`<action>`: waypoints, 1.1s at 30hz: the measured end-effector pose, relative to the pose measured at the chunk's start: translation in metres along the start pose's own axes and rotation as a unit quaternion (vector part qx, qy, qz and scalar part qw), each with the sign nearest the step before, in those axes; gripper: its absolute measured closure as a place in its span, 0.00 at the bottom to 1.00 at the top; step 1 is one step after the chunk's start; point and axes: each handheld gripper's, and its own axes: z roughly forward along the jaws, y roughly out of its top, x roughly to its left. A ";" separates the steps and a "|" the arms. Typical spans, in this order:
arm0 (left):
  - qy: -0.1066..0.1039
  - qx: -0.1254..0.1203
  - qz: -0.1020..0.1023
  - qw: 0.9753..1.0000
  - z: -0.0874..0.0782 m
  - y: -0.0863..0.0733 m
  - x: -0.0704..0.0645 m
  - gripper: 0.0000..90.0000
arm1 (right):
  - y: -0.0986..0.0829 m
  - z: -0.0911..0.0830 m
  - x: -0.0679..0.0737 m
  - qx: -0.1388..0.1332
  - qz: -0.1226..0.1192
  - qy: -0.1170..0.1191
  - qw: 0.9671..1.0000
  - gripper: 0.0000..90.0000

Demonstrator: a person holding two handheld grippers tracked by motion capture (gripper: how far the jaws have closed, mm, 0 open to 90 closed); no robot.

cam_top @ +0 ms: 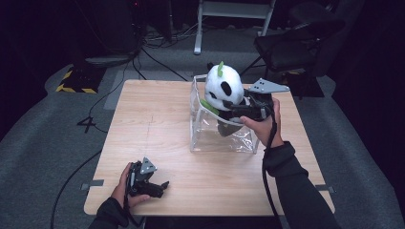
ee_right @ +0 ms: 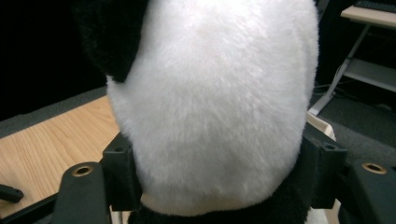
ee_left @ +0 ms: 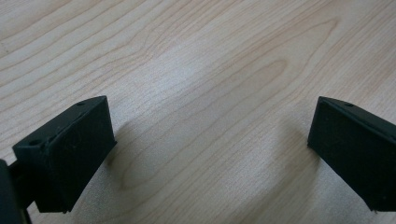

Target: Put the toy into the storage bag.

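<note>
Clamping the panda (cam_top: 224,88) between its jaws, our right gripper (cam_top: 239,109) holds it over the clear box (cam_top: 203,136) at the table's (cam_top: 157,119) far right (white fur fills our close-up), while our left gripper (cam_top: 160,187) rests wide open, near left.

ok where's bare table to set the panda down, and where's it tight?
Free: the left half of the table, from the far edge down to the left gripper, and the near strip between that gripper and the right sleeve. Crowded: the far right, where the clear box, the panda plush and the right gripper clamped on it bunch together.
</note>
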 end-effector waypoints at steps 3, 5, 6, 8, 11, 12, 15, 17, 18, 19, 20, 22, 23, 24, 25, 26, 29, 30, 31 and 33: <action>0.000 0.000 0.000 1.000 0.000 0.000 0.000 0.01 | 0.000 0.002 0.000 0.019 -0.004 -0.004 1.000 0.33; 0.000 0.000 0.000 1.000 0.000 0.000 0.000 0.01 | 0.000 0.002 0.000 0.025 -0.005 -0.004 1.000 0.33; 0.000 0.000 0.000 1.000 0.000 0.000 0.000 0.01 | 0.000 0.004 0.000 0.036 -0.005 -0.004 0.999 0.32; 0.000 0.000 0.000 1.000 0.000 0.000 0.000 0.01 | 0.000 0.006 0.000 0.043 -0.005 -0.004 0.999 0.31; 0.000 0.000 0.000 1.000 0.000 0.000 0.000 0.01 | -0.001 0.009 0.000 0.056 -0.006 -0.004 0.998 0.29; 0.000 0.000 0.000 1.000 0.000 0.000 0.000 0.01 | -0.001 0.009 0.000 0.056 -0.006 -0.004 0.998 0.29; 0.000 -0.001 0.001 1.000 0.000 0.000 0.000 0.01 | -0.003 0.014 0.000 0.079 -0.010 -0.004 0.997 0.27; 0.000 0.000 0.000 1.000 0.000 0.000 0.000 0.01 | -0.003 0.015 0.000 0.084 -0.011 -0.004 0.996 0.26; 0.000 0.000 0.000 1.000 0.000 0.000 0.000 0.01 | -0.004 0.015 0.000 0.087 -0.012 -0.003 0.996 0.26; 0.000 0.000 0.000 1.000 0.000 0.000 0.000 0.01 | -0.005 0.018 -0.001 0.100 -0.013 -0.005 0.995 0.25; 0.000 0.000 0.000 1.000 0.000 0.000 0.000 0.01 | -0.005 0.018 -0.001 0.100 -0.013 -0.005 0.995 0.25; 0.000 0.000 0.000 1.000 0.000 0.000 0.000 0.01 | -0.005 0.020 -0.001 0.115 -0.013 -0.012 0.993 0.23; 0.000 0.000 0.000 1.000 0.000 0.000 0.000 0.01 | -0.006 0.020 -0.001 0.118 -0.012 -0.013 0.993 0.23; 0.000 0.000 0.000 1.000 0.000 0.000 0.000 0.01 | -0.006 0.020 -0.001 0.118 -0.012 -0.013 0.993 0.23; 0.000 0.000 0.000 1.000 0.000 0.000 0.000 0.01 | -0.006 0.021 -0.002 0.124 -0.015 -0.014 0.992 0.23; 0.000 0.000 0.000 1.000 0.000 0.000 0.000 0.01 | -0.006 0.022 -0.001 0.129 -0.017 -0.012 0.991 0.23; 0.000 0.000 0.000 1.000 0.000 0.000 0.000 0.01 | -0.007 0.025 -0.001 0.145 -0.022 -0.013 0.989 0.23; 0.000 0.000 0.000 1.000 0.000 0.000 0.000 0.01 | -0.007 0.025 -0.001 0.151 -0.023 -0.014 0.988 0.23; 0.000 0.000 0.000 1.000 0.000 0.000 0.000 0.01 | -0.007 0.026 0.000 0.154 -0.027 -0.017 0.988 0.23; 0.000 0.000 0.000 1.000 0.000 0.000 0.000 0.01 | -0.007 0.026 0.001 0.156 -0.029 -0.017 0.987 0.23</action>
